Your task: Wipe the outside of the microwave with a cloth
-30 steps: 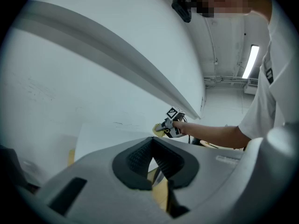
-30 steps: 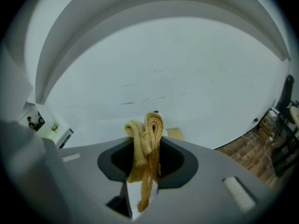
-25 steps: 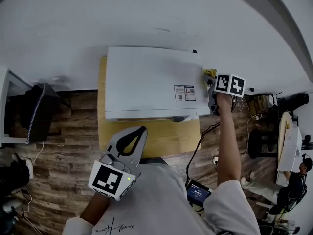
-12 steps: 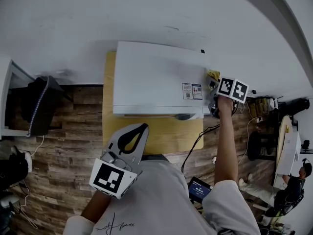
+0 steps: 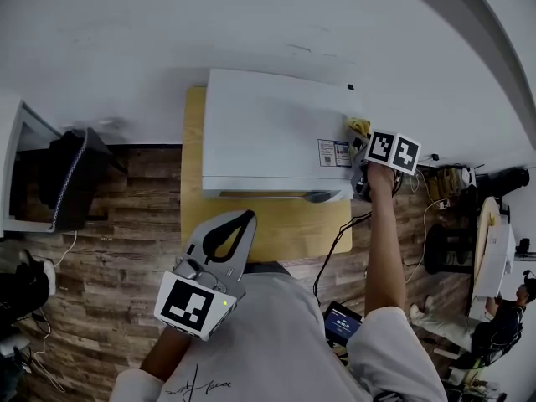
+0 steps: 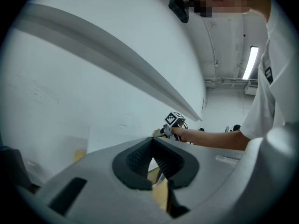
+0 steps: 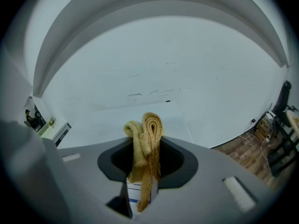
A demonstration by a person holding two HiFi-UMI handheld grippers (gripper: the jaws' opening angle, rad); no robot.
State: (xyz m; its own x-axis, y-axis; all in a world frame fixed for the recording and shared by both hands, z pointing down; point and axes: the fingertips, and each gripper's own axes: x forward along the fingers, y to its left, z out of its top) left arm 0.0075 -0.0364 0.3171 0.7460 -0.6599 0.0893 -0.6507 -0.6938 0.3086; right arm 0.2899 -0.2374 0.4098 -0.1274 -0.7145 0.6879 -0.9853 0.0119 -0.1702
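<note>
The white microwave (image 5: pixel 276 132) stands on a small wooden table (image 5: pixel 251 233) against the wall. My right gripper (image 5: pixel 362 149) is at its right rear top corner, shut on a folded yellow cloth (image 5: pixel 360 126). In the right gripper view the cloth (image 7: pixel 145 143) stands up between the jaws over the microwave's top (image 7: pixel 121 118). My left gripper (image 5: pixel 243 220) hangs low in front of the table, shut and holding nothing. In the left gripper view, its closed pads (image 6: pixel 140 160) point toward the microwave (image 6: pixel 117 139) and the right gripper's marker cube (image 6: pixel 175 119).
A black cable (image 5: pixel 335 249) drops from the table's right side to a device with a lit screen (image 5: pixel 342 323). A dark bag (image 5: pixel 67 182) sits by a white cabinet at the left. Furniture and a seated person (image 5: pixel 494 333) are at the far right.
The head view has shifted, so the microwave sits further right in frame. The right gripper with the cloth is a little closer to the microwave's right edge. The left gripper has barely moved.
</note>
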